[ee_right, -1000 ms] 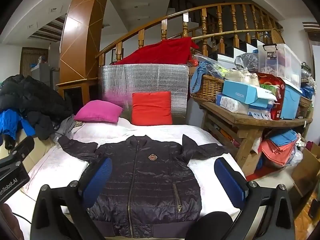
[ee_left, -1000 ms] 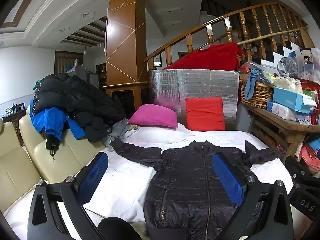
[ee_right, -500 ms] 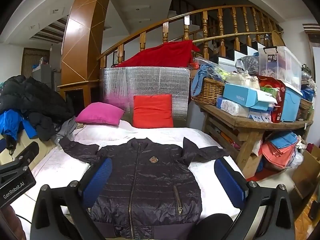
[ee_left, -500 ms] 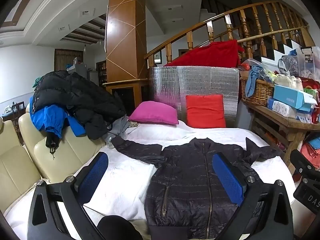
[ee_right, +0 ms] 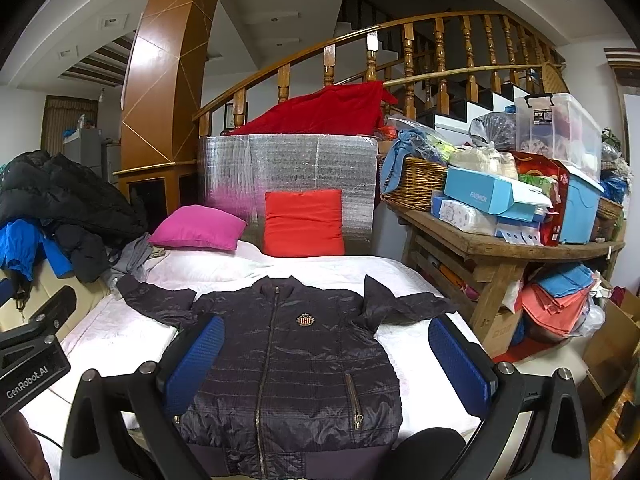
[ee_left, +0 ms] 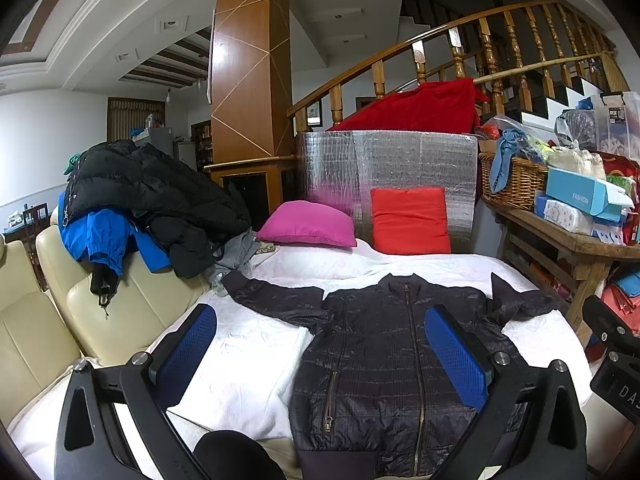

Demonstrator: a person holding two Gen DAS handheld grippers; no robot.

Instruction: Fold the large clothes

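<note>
White bedsheet [ee_left: 248, 344] bare left of jacket [ee_right: 288, 360], wooden bench [ee_right: 500, 248] seemingly crowding right

Jacket [ee_right: 288, 364] is looking like quilted synthetic cloth w/ slight sheen, metal zip. Bedcover [ee_right: 116, 332] is showing matt white cloth. Gripper pads [ee_left: 454, 354] are looking textured blue rubber; sofa [ee_left: 120, 312] glossy cream leather.

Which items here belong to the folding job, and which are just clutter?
Job:
- dark quilted zip-up jacket, spread flat, unfolded
- white padded bed cover under it
- left tool and right tool, both open, empty

Lying about:
- pink square cushion
- red square cushion
- black puffer coat on sofa
- woven wicker basket
</note>
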